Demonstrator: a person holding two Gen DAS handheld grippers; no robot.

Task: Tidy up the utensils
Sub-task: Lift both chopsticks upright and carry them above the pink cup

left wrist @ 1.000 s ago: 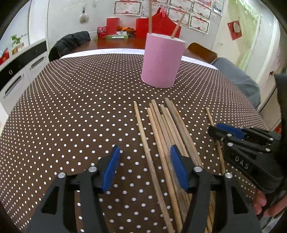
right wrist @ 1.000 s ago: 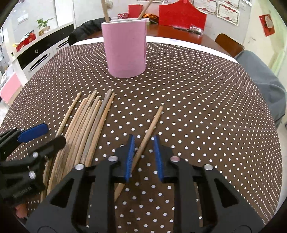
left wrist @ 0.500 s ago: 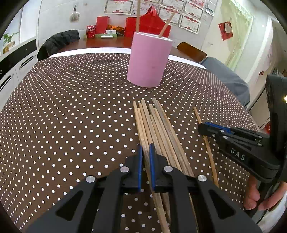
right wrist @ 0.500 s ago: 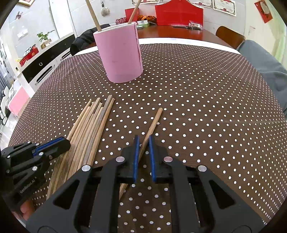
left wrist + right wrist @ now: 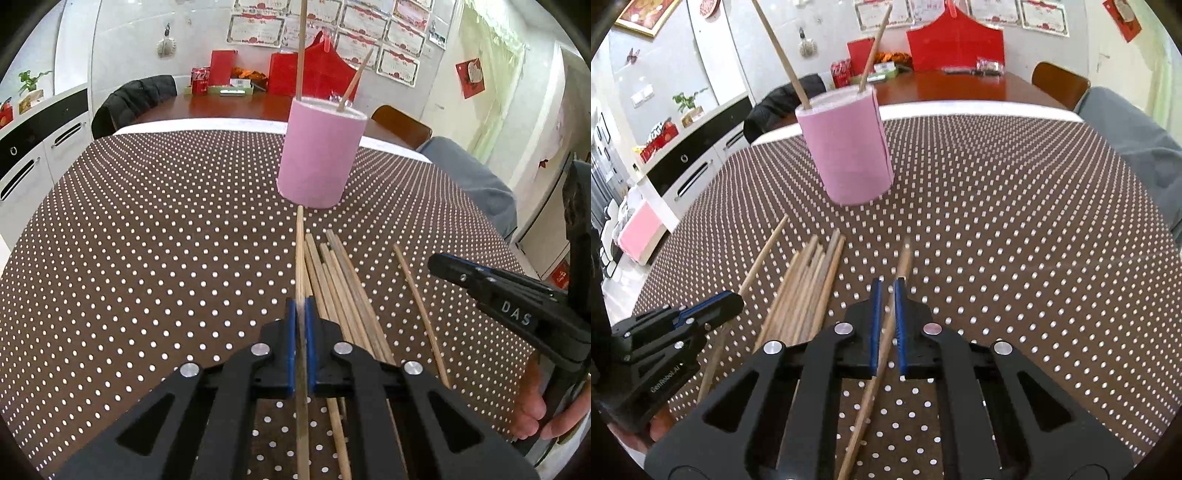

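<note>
On a dotted bench, a pink cup with two sticks already upright in it stood at twelve o'clock from both tongs, the target for the sticks yet to be sorted. A loose bundle of wooden sticks lay between the two hands, its long axis running from six toward twelve o'clock, far ends well short of the cup. The left tongs were clenched on one stick whose far tip reached almost to the cup's base, pointing straight at it. The right tongs, having just closed, gripped a separate stick that slanted from seven toward one o'clock, its tip further from the cup. By that measure the left hand looked the nearer. Either stick would likely need tipping upright, its long axis swung from flat to vertical, before it could drop over the rim.
</note>
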